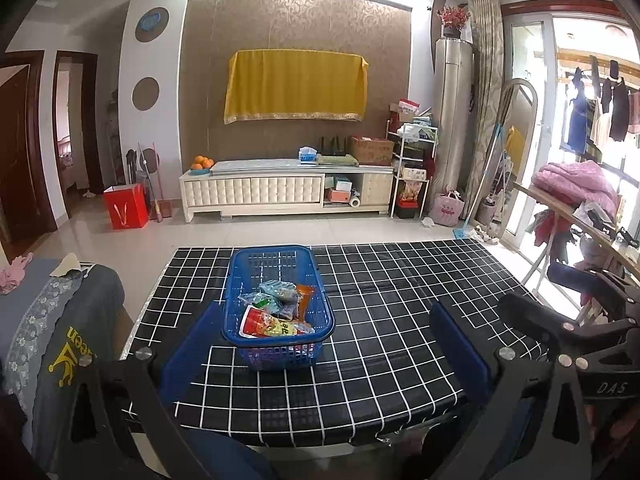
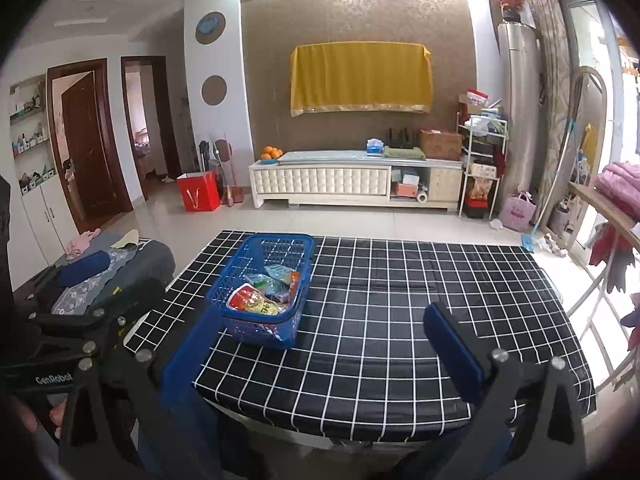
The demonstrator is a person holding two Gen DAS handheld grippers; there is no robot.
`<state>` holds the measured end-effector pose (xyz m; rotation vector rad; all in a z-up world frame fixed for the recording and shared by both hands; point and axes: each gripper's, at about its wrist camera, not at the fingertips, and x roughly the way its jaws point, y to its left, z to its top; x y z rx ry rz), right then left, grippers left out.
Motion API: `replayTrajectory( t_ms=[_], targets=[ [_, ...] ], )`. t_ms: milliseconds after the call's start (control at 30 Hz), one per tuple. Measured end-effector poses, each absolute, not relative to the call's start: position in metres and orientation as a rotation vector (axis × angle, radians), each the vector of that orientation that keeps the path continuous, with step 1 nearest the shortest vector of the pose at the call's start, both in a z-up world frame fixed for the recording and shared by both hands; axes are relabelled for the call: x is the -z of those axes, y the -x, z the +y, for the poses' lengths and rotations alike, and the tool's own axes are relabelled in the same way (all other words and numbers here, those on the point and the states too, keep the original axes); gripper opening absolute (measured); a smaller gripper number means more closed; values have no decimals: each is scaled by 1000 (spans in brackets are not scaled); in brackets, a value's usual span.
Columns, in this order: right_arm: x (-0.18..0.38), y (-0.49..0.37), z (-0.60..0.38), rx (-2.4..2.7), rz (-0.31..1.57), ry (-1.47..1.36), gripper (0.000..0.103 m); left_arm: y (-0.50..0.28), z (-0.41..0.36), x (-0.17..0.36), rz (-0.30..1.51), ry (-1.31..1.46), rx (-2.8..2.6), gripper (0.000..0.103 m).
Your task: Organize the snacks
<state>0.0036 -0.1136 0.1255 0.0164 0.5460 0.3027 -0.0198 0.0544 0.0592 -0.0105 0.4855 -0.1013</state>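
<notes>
A blue plastic basket [image 1: 276, 354] stands on the left part of a table covered in black cloth with a white grid [image 1: 400, 300]. Several snack packets lie inside it, among them a red-and-yellow packet [image 1: 268, 324] and an orange one [image 1: 306, 296]. My left gripper [image 1: 324, 340] is open above the table's near edge, short of the basket and holding nothing. In the right wrist view the basket [image 2: 256, 330] sits to the left, with the snack packets [image 2: 250, 300] inside. My right gripper [image 2: 320, 340] is open and empty above the checked cloth [image 2: 400, 300].
A seat draped in grey cloth [image 1: 60, 320] adjoins the table's left side. A wooden board with a pink blanket [image 1: 572, 184] stands to the right. Beyond the tiled floor are a white TV cabinet [image 1: 280, 188] and a red bag [image 1: 126, 206].
</notes>
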Motion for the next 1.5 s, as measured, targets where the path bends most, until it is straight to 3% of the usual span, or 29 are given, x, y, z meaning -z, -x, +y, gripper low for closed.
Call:
replayTrajectory(
  t_ms=[1500],
  targets=[
    [-133, 4, -120, -299, 552, -28, 103, 31, 56, -66, 487, -13, 91, 103]
  ],
)
